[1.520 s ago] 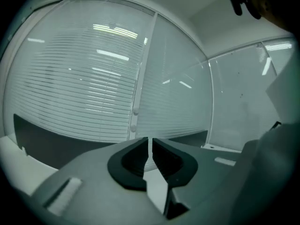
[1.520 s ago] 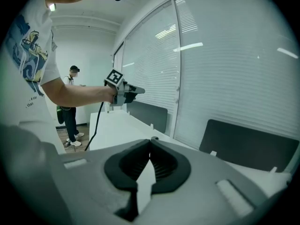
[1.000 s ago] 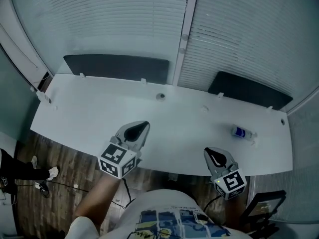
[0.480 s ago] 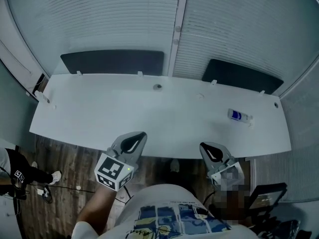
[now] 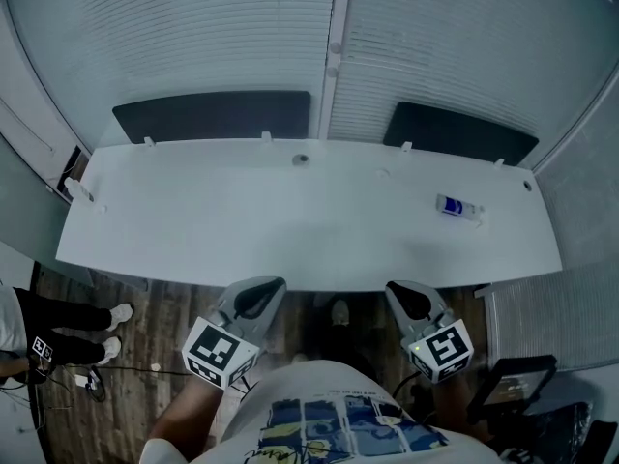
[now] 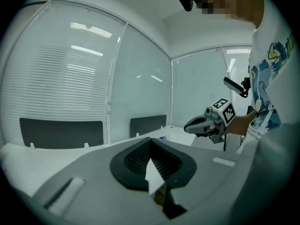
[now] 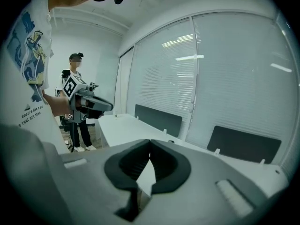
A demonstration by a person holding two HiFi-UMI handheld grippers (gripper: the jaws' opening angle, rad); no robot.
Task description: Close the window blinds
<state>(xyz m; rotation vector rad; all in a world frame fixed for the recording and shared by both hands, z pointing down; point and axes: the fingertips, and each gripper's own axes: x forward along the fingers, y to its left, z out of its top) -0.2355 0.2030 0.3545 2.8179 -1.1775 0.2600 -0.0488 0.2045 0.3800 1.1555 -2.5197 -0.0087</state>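
The window blinds hang behind the desk in two panels, a left one (image 5: 193,27) and a right one (image 5: 464,37), with a post between them. They also show in the left gripper view as blinds (image 6: 61,78) and in the right gripper view as blinds (image 7: 159,78). My left gripper (image 5: 259,296) is shut with nothing in it, just off the desk's near edge. My right gripper (image 5: 406,298) is beside it, also shut and empty. Both are far from the blinds. Each gripper view shows its own jaws meeting, left gripper (image 6: 150,142) and right gripper (image 7: 150,144).
A long white desk (image 5: 193,230) lies between me and the blinds. Two dark screens (image 5: 213,114) (image 5: 459,131) stand along its far edge. A small blue-labelled bottle (image 5: 455,206) lies at the right. A person (image 7: 75,102) stands to the left on the wooden floor.
Both grippers have drawn back from above the desk to just past its near edge, over the floor. The whole view has slid back with them. Both stay shut.
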